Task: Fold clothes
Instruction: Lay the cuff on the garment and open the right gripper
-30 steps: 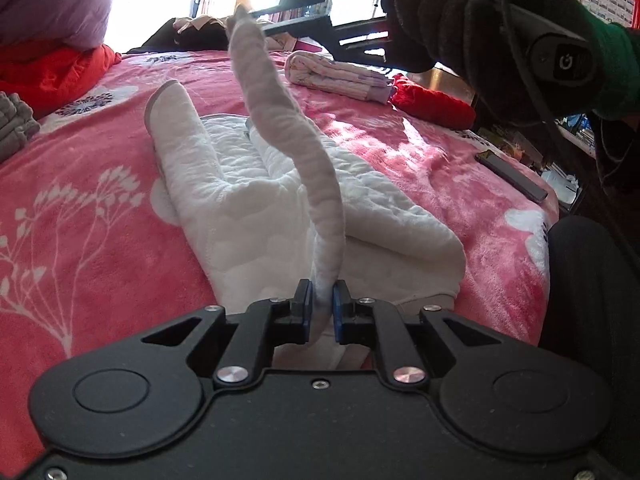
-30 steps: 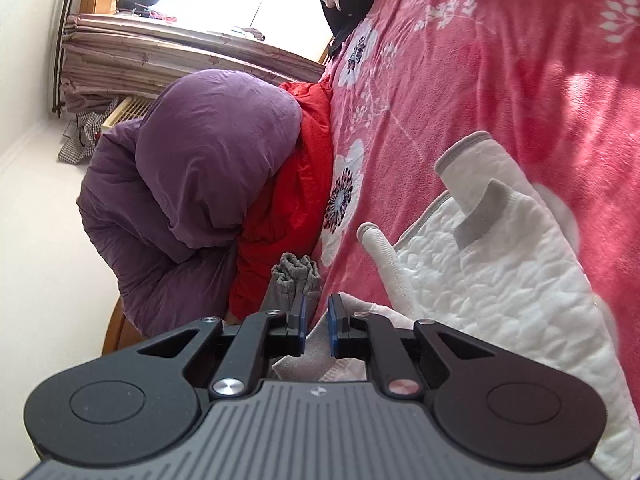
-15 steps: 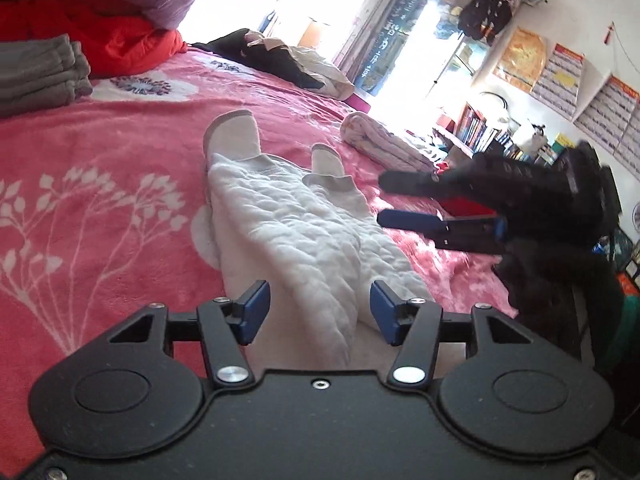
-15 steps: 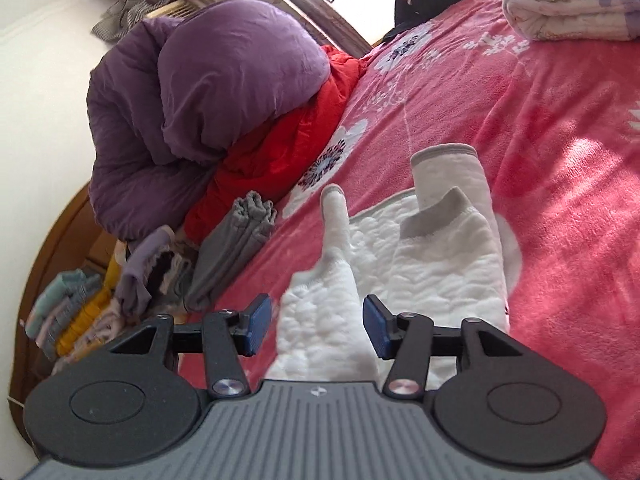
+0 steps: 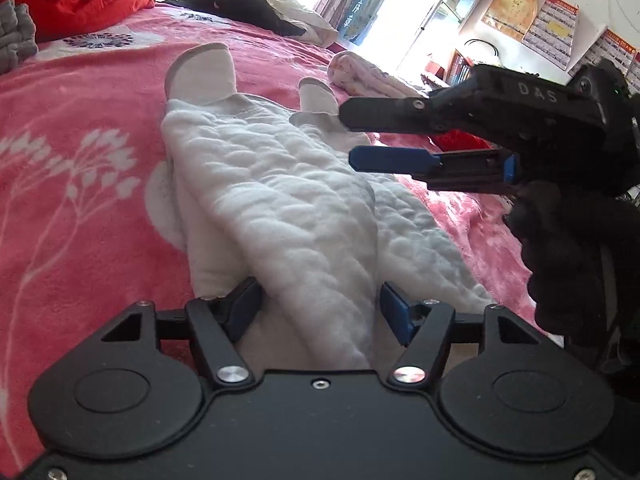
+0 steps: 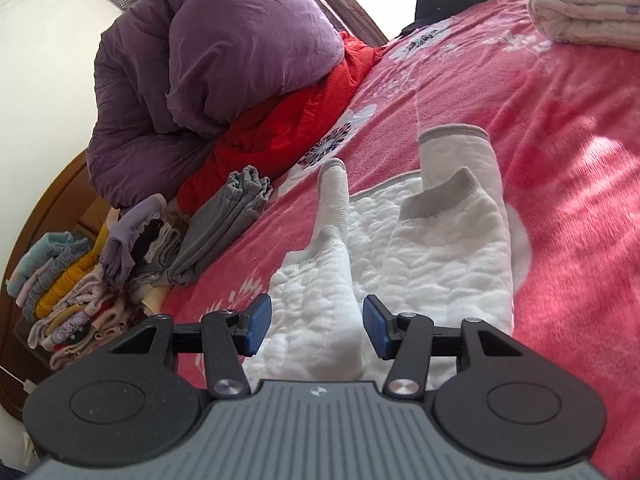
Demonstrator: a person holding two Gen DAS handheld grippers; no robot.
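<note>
Left gripper fingers opening, right gripper released: white quilted garment dropped flat on bed so fold sets.

Your left gripper is matte black with blue-padded fingers, silver screws and round caps, your right gripper adds a ribbed grey top, its side lettered "DAS", and your right hand wears a black glove.

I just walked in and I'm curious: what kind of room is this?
Most likely a bedroom in a home: a bed with a pink floral blanket, a purple duvet heaped at its head, and folded clothes stacked alongside.
</note>
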